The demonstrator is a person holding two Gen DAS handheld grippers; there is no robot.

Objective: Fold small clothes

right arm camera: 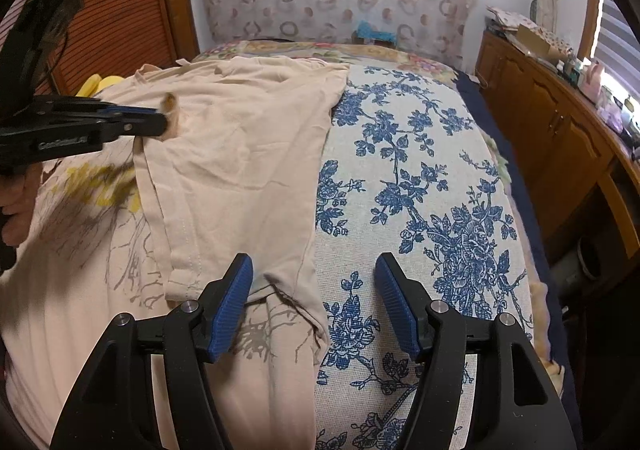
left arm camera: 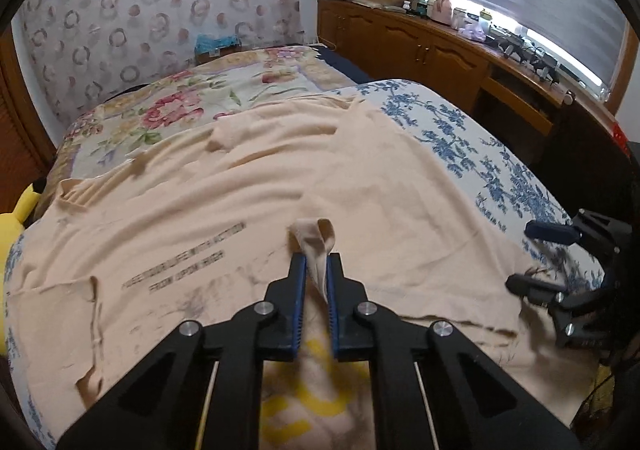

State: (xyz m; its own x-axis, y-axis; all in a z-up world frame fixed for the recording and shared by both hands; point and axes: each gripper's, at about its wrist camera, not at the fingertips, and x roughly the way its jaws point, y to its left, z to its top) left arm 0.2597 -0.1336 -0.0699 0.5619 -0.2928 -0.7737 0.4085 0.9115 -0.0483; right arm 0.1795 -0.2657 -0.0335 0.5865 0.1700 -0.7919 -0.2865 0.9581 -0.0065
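Note:
A peach T-shirt (left arm camera: 248, 186) with grey and yellow print lies spread on the bed, partly folded over itself; it also shows in the right wrist view (right arm camera: 248, 138). My left gripper (left arm camera: 316, 256) is shut on a pinched fold of the shirt and holds it lifted a little; it appears at the left of the right wrist view (right arm camera: 162, 124). My right gripper (right arm camera: 314, 266) is open and empty, low over the shirt's right edge and a short sleeve (right arm camera: 184, 282). It shows at the right of the left wrist view (left arm camera: 520, 256).
The bed has a blue floral cover (right arm camera: 420, 190) and a pink floral quilt (left arm camera: 192, 98) further back. A yellow plush (left arm camera: 16, 210) lies at the bed's left edge. A wooden cabinet (left arm camera: 432, 46) with clutter runs along the right under the window.

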